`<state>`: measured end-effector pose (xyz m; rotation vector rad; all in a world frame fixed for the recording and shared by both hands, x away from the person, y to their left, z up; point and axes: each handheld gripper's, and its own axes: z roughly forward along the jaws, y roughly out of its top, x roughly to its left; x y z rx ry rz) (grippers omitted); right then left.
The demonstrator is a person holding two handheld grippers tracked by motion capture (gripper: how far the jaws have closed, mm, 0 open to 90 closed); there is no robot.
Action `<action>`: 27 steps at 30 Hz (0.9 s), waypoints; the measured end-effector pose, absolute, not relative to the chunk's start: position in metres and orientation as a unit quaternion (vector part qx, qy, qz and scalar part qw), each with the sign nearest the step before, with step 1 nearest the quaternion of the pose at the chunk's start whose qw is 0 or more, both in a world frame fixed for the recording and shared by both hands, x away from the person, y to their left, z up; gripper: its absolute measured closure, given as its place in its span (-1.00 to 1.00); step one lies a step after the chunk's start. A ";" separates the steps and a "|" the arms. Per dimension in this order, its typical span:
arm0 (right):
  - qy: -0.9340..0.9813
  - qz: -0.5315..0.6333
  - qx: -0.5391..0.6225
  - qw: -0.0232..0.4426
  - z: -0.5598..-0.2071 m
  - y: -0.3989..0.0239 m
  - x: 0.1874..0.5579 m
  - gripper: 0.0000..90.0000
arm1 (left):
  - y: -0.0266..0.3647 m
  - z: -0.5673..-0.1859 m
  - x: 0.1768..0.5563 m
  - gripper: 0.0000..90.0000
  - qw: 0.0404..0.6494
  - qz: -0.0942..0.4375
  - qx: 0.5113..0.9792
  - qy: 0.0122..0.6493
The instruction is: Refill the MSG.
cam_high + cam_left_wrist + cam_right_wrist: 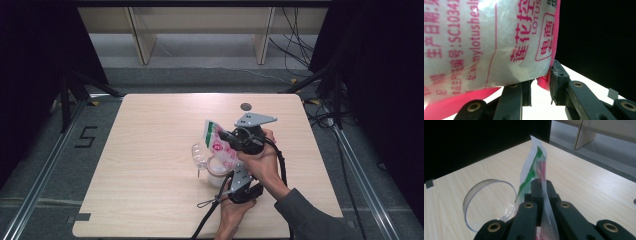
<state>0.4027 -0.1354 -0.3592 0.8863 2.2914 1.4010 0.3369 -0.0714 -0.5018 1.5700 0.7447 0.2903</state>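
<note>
A plastic bag point(216, 142) with pink print and a green top, holding white grains, is held tilted over the middle of the table. My right gripper point(223, 136) is shut on the bag's thin upper part point(534, 167), with its jaws pressed flat together point(541, 185). My left gripper point(226, 171) comes in from below. Its jaws point(540, 82) clamp the bag's pink bottom corner, and the full bag point(486, 42) bulges above them. A clear plastic cup point(199, 156) stands on the table just left of the bag point(489, 205).
The wooden table point(150, 190) has a small dark round hole point(245, 106) near its far edge. A white rounded shape point(217, 176) sits under the bag beside the cup. Cables trail from both grippers toward the near edge. Metal rails point(45, 170) run along the floor.
</note>
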 end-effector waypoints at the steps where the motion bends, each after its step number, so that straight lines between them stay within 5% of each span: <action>1: 0.800 0.492 0.305 0.159 -0.360 -0.135 0.403 1.00 | -0.071 -0.502 0.337 0.63 0.637 0.127 0.687 0.326; 27: 0.803 0.488 0.304 0.156 -0.360 -0.130 0.401 1.00 | -0.071 -0.501 0.337 0.63 0.641 0.124 0.684 0.325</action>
